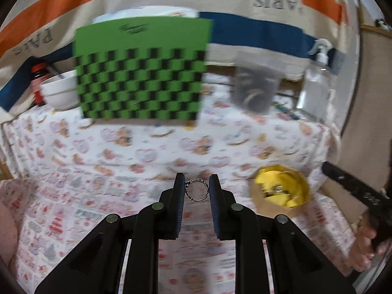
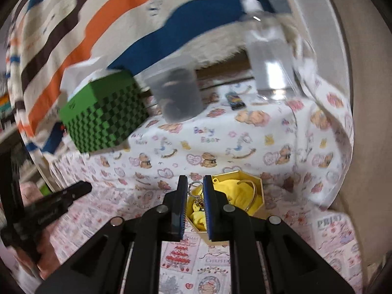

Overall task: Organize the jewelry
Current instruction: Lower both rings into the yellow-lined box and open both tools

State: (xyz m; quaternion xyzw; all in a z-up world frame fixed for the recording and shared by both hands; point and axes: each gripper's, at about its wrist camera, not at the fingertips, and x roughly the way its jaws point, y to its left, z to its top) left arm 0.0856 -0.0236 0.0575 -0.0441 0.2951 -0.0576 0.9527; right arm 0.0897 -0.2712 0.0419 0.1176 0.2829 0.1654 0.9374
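A striped cloth point(image 1: 245, 31) hangs behind one table point(image 1: 147, 152) under a bear-print cover. On it stand one green checkered box point(image 1: 139, 73), one grey tub point(image 1: 254, 83), one spray bottle point(image 1: 316, 78) and one gold box point(image 2: 235, 203) lined in yellow, holding a bangle point(image 2: 252, 196). The left gripper point(image 1: 196, 191) is clamped on one ring point(image 1: 196, 190); the right gripper point(image 2: 195, 191) pinches a keyring point(image 2: 194, 186) above the gold box.

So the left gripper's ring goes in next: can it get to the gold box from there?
Probably yes. The left gripper, shut on the ring, has bare cloth between it and the open gold box; only the right gripper hovers over it.
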